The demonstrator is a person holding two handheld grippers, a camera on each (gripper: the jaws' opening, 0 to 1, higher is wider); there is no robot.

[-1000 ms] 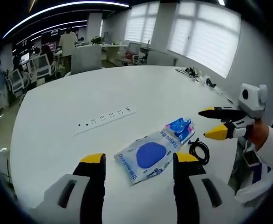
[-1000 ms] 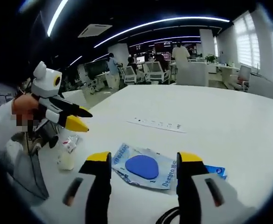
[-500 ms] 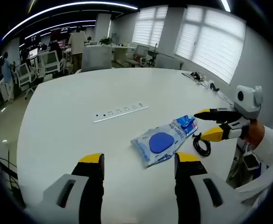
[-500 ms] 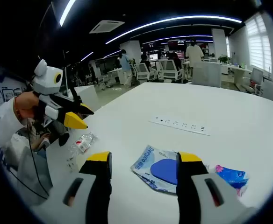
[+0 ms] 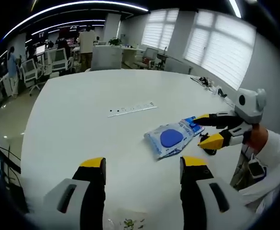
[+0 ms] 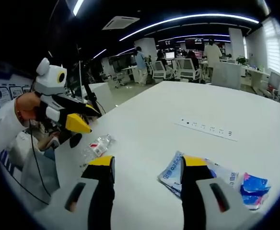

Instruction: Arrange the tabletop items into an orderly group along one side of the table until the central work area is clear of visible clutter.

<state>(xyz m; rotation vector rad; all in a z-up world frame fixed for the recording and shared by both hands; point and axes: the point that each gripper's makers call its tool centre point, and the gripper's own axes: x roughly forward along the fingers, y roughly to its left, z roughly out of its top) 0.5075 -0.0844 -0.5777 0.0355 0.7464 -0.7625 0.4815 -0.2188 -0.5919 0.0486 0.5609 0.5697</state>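
Hovering: left gripper point(image 5: 142, 165) above the white table point(image 5: 73, 115), jaws spread wide, nothing between them.
Landmark: white table, with a flush power-socket strip point(image 5: 132, 109) set into its top.
Left gripper, seen from the right gripper view: left gripper point(image 6: 87, 120) held by a hand point(image 6: 27, 106) off the table's near edge, yellow tips parted, nothing held.
Right gripper: right gripper point(image 6: 147, 164) over the table, jaws wide apart, empty.
Right gripper, seen from the left gripper view: right gripper point(image 5: 202, 129) with its tips parted, poised just over the small blue packet and the near end of the glove pack; contact cannot be told.
Glove pack: flat white-and-blue disposable-glove pack point(image 5: 168, 139) lying on the table between the socket strip and the table's edge; in the right gripper view it point(image 6: 174, 168) lies partly behind the right jaw.
Blue packet: small blue packet point(image 5: 193, 123) touching the far end of the glove pack; also seen at point(image 6: 253, 186).
Black cable: coiled black cable point(image 5: 207, 150) on the table, just beside the glove pack, mostly hidden by the lower jaw.
Clear plastic bottle: crumpled, lying on its side point(image 6: 95, 149) near the table's edge, well apart from the glove pack.
Background: desks, office chairs point(image 5: 57, 60) and standing people point(image 5: 86, 43) beyond the table.
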